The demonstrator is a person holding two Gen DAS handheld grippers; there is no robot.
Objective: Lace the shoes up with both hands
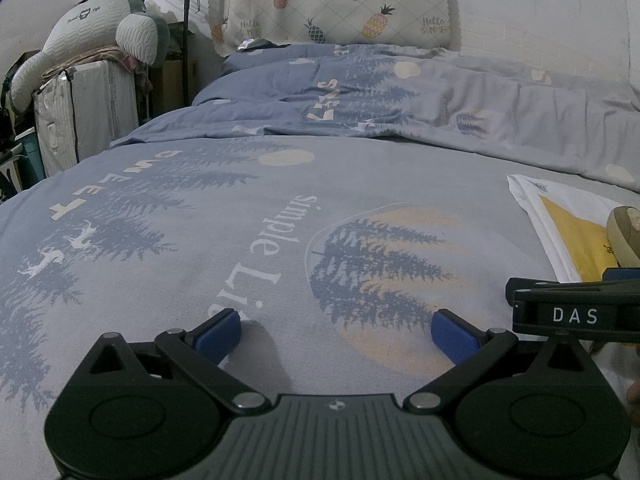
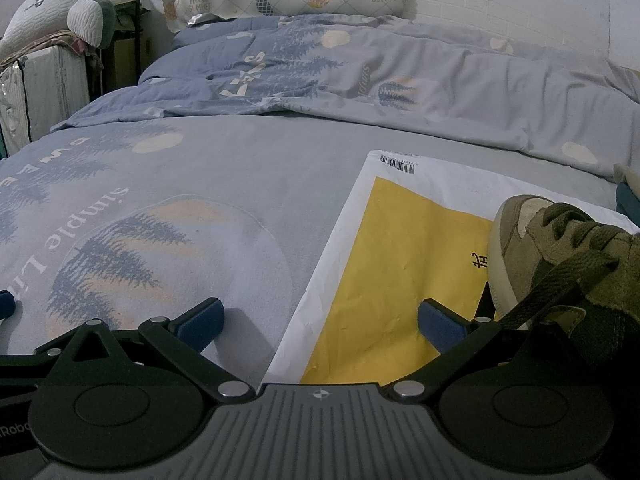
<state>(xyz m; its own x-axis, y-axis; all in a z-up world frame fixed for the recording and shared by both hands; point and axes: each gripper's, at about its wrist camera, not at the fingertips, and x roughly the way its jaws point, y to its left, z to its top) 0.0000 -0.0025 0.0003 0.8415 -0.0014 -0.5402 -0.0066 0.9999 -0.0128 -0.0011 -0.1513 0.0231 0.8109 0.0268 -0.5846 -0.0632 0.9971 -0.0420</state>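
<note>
Only the right view shows the shoe's laces (image 2: 576, 276); both tongs (image 1: 336, 334) (image 2: 320, 322) spread.

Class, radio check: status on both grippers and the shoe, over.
Left gripper open, empty, over the bedsheet. Right gripper open, empty. Shoe on yellow mailer, right side, laces untouched. Nothing blocking.

Both wrist views sit low over the bed (image 1: 280, 208), facing the pillow (image 1: 340, 0) (right view nearer the yellow envelope (image 2: 400, 264)); they share the bedspread.
</note>
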